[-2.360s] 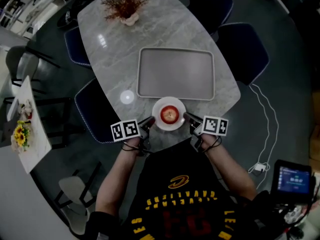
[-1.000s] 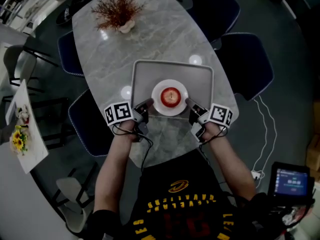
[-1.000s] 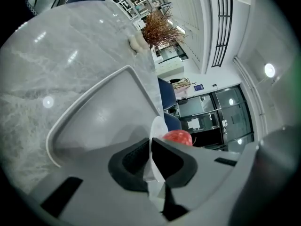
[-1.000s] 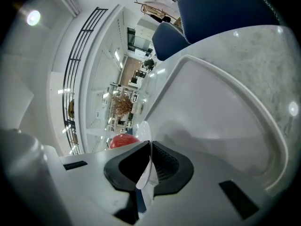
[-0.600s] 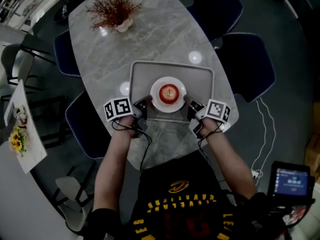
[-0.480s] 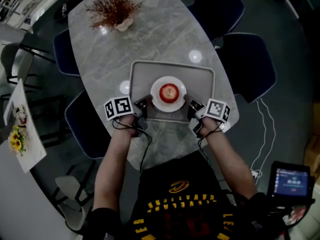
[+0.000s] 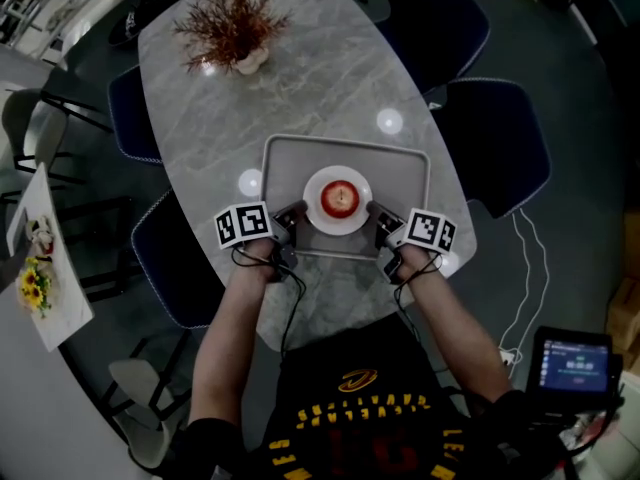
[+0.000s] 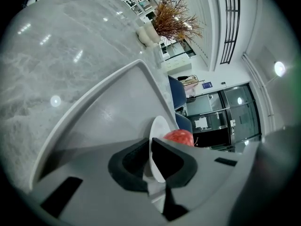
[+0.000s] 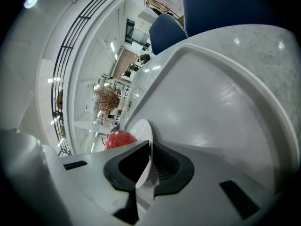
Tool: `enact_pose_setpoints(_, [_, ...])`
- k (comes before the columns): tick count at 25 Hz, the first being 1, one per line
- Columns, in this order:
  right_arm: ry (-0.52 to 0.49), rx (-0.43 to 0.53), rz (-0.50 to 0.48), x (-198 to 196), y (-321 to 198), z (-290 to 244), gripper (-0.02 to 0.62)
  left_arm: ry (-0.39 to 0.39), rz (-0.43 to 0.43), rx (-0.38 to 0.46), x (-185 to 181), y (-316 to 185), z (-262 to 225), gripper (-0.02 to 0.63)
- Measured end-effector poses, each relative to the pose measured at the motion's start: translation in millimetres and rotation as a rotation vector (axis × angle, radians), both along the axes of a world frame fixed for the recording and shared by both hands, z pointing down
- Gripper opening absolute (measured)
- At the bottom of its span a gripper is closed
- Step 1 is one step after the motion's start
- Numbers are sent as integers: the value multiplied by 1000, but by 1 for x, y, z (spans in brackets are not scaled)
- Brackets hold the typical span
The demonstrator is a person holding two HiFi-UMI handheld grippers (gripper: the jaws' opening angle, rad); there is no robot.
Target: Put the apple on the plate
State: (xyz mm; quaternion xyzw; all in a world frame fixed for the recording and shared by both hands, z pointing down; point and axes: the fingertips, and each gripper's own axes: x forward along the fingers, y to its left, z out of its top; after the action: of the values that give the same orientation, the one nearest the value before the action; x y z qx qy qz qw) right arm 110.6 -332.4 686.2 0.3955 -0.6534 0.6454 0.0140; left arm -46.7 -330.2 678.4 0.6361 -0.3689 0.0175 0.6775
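Observation:
A red apple (image 7: 340, 198) sits in the middle of a small white plate (image 7: 318, 217), and the plate rests on the grey tray (image 7: 405, 167). My left gripper (image 7: 295, 214) is shut on the plate's left rim and my right gripper (image 7: 375, 212) is shut on its right rim. In the left gripper view the plate (image 8: 157, 140) stands edge-on between the dark pads, with the apple (image 8: 178, 136) behind it. The right gripper view shows the same plate (image 9: 141, 131) pinched at its rim, the apple (image 9: 117, 139) to its left and the tray (image 9: 221, 102) beneath.
The tray lies on an oval marble table (image 7: 290, 88). A vase of dried red branches (image 7: 232, 28) stands at the far left end. Dark blue chairs (image 7: 490, 138) ring the table. A side table with flowers (image 7: 35, 258) is at the left.
Both grippers carried the plate with the apple from the table's near edge onto the tray. In the last half second nothing moved but the camera view, slightly.

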Motion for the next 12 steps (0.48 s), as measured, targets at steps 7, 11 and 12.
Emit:
enact_pose_setpoints(7, [76, 29, -31, -2, -3, 0, 29, -67, 19, 20, -1, -6, 3, 21])
enact_pose_setpoints(11, [163, 67, -38, 7, -5, 5, 29, -125, 35, 29, 1, -8, 10, 22])
enact_pose_setpoints(12, [195, 85, -26, 13, -9, 5, 29, -146, 38, 38, 0, -11, 12, 23])
